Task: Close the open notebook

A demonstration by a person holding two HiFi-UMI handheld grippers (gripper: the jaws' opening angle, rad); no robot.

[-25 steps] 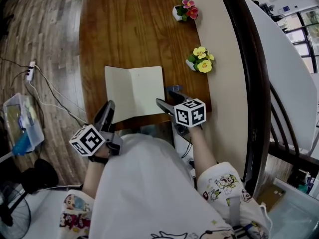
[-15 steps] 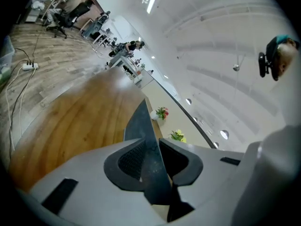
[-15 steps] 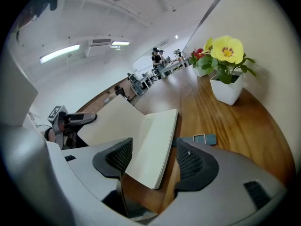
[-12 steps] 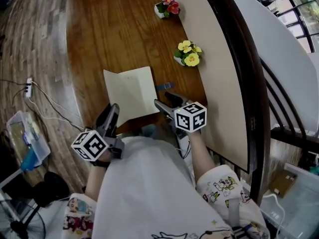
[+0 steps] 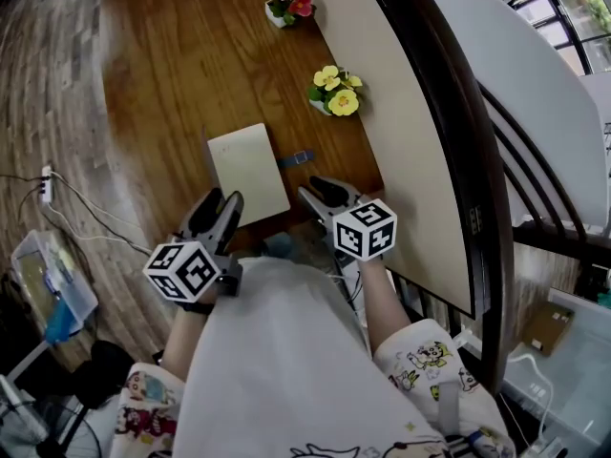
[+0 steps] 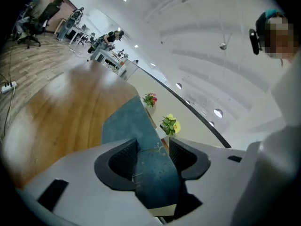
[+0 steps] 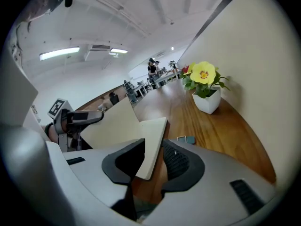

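The notebook lies on the wooden table near its front edge, half folded. Its teal left cover stands raised and leans toward the right half. That cover passes between the jaws of my left gripper, which are opening and do not press it. My right gripper is at the notebook's right side. Its jaws are closing, with the cream page edge between them, gaps still showing. A teal strap lies on the table to the right of the notebook.
A yellow flower pot and a pink one stand along the cream wall beyond the notebook. On the floor to the left lie a power strip with cable and a plastic box.
The notebook lay flat open; its left half has swung up and over toward the right. My left gripper followed it rightward and its jaws spread. The right gripper's jaws narrowed around the page edge.
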